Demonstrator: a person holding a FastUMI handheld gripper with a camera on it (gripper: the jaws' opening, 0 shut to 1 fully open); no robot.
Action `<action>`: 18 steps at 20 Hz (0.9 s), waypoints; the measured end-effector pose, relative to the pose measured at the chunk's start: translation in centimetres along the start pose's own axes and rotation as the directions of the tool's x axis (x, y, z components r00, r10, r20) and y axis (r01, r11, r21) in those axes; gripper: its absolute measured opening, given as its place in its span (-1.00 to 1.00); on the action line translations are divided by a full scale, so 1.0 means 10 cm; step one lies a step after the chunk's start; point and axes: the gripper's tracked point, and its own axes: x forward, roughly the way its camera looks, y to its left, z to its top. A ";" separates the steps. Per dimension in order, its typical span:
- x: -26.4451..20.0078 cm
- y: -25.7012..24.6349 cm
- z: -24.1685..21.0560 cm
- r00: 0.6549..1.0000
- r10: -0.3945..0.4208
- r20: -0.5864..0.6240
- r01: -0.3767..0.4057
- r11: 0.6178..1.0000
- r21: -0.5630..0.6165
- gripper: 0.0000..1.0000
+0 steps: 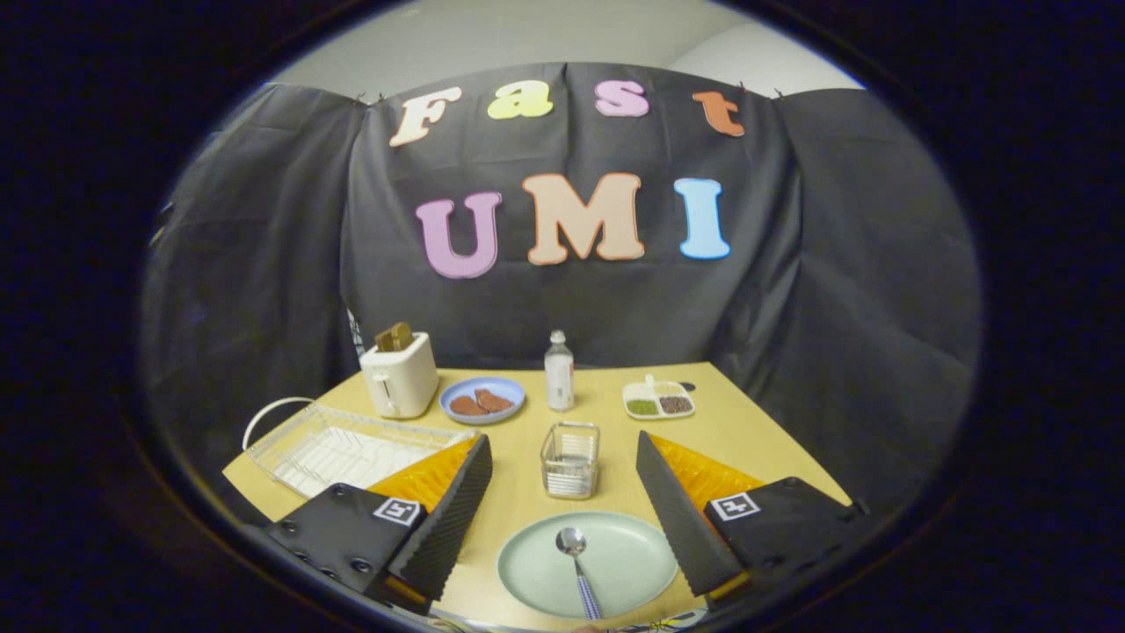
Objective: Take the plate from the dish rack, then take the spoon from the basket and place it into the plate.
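A pale green plate [615, 563] lies flat on the wooden table between my two fingers. On it rests a metal spoon [577, 563] with a blue patterned handle, bowl end pointing away from me. My gripper [562, 519] hangs above the plate, open wide, with nothing held between the fingers. Just beyond the plate stands a small wire basket [570, 460]. A white wire dish rack [343, 450] sits beyond and beside the left finger, with no plate in it.
At the table's back stand a white toaster [400, 374] with toast in it, a blue plate [482, 400] with brown food, a small clear bottle [558, 371] and a divided white dish [658, 400] of seeds. The black cloth wall rises behind.
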 end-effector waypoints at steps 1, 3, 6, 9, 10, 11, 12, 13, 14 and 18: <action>-0.01 0.02 0.15 1.000 0.009 0.029 -0.008 1.000 -0.009 1.00; -0.01 0.05 0.40 0.996 0.013 0.084 -0.010 0.999 -0.040 1.00; -0.06 0.12 0.68 0.989 0.028 0.148 -0.018 0.997 -0.068 1.00; -0.04 0.13 0.80 0.984 0.034 0.174 -0.022 0.997 -0.072 1.00; -0.03 0.11 0.80 0.984 0.034 0.173 -0.023 0.998 -0.066 1.00; -0.02 0.10 0.81 0.985 0.034 0.172 -0.025 0.998 -0.055 1.00; -0.02 0.08 0.82 0.984 0.030 0.174 -0.023 0.999 -0.044 1.00; -0.02 0.06 0.84 0.984 0.028 0.175 -0.022 0.999 -0.035 1.00; -0.02 0.04 0.85 0.984 0.026 0.178 -0.022 0.999 -0.029 1.00; 0.00 -0.03 0.87 0.983 0.015 0.181 -0.011 1.000 -0.024 1.00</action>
